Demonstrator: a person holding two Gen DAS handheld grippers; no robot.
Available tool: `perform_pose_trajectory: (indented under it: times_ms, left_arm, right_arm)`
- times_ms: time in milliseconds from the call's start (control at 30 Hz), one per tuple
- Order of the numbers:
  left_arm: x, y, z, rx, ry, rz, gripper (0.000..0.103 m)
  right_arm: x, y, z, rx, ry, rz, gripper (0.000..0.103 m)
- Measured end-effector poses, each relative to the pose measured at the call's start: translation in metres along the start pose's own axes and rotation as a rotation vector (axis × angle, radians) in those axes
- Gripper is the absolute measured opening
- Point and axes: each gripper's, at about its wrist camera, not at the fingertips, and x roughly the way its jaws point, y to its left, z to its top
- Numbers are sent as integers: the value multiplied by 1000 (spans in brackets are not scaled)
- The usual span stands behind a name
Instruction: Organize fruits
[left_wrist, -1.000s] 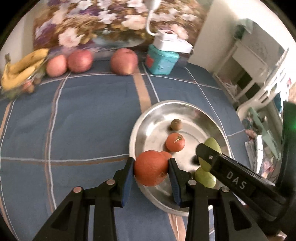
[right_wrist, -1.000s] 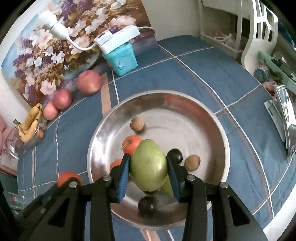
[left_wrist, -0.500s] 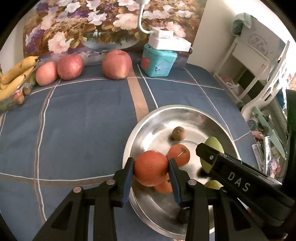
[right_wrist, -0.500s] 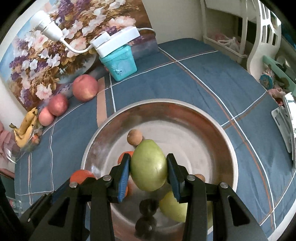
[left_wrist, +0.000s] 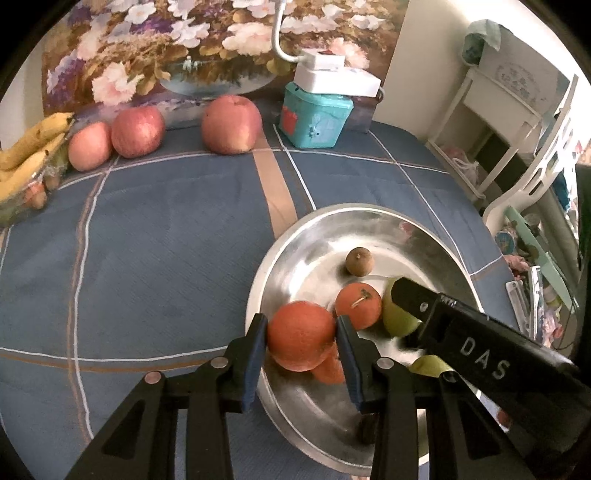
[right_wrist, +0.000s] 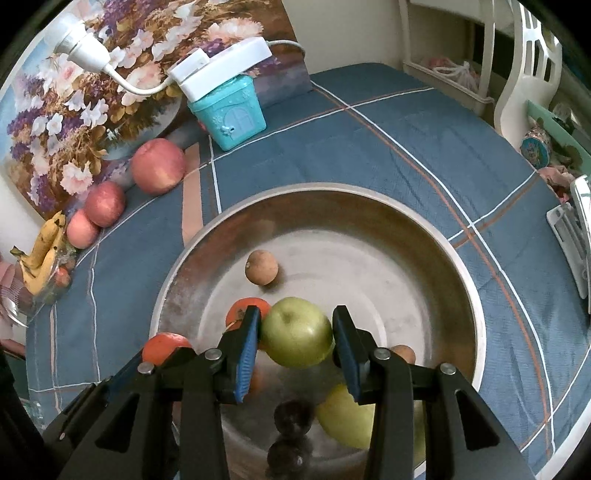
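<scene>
Nearest, the left gripper (left_wrist: 301, 341) pinches an orange (left_wrist: 300, 335) between its blue pads, held over the near-left rim of the steel bowl (left_wrist: 295, 236). Just beside it, the right gripper (right_wrist: 295, 332) has its fingers around a green apple (right_wrist: 297, 331); the left pad touches it, while a thin gap shows at the right pad. Below lie two dark plums (right_wrist: 291, 415), a pale green fruit (right_wrist: 345, 419) and a small tangerine (left_wrist: 357, 305). Farther in the bowl sits a brown longan (right_wrist: 261, 267). Beyond, on the blue plaid cloth (left_wrist: 166, 240), three red apples (left_wrist: 229, 123) line the far edge, with bananas (left_wrist: 29, 155) far left and a teal box (left_wrist: 314, 118) to the right.
</scene>
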Motion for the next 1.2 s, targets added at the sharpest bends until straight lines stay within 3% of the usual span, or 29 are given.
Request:
perform_pose_trajectory:
  times_ms: [333, 500, 667, 733, 900, 1000, 1167, 1200]
  left_arm:
    - [-30, 15, -10, -40, -27, 8, 57]
    - [-42, 32, -19, -93, -18, 76, 67]
    - [-49, 55, -30, -156, -24, 157, 89]
    - [-51, 65, -35, -180, -34, 196, 103]
    - [-51, 81, -43, -215, -41, 248, 103]
    - [-47, 87, -45, -219, -37, 271, 103]
    - [-46, 97, -46, -223, -41, 320, 103]
    - [-47, 98, -46, -226, -43, 326, 103]
  right_arm:
    - [-22, 12, -11, -29, -24, 10, 44]
    - [-34, 16, -21, -24, -25, 35, 44]
    - [-42, 25, -31, -59, -23, 26, 44]
    - [-41, 27, -34, -72, -15, 24, 44]
    - [-36, 30, -42, -104, 6, -2, 45]
    - [-34, 31, -45, -115, 6, -19, 65]
    - [-30, 32, -45, -134, 5, -35, 67]
    - [-30, 33, -45, -139, 4, -41, 73]
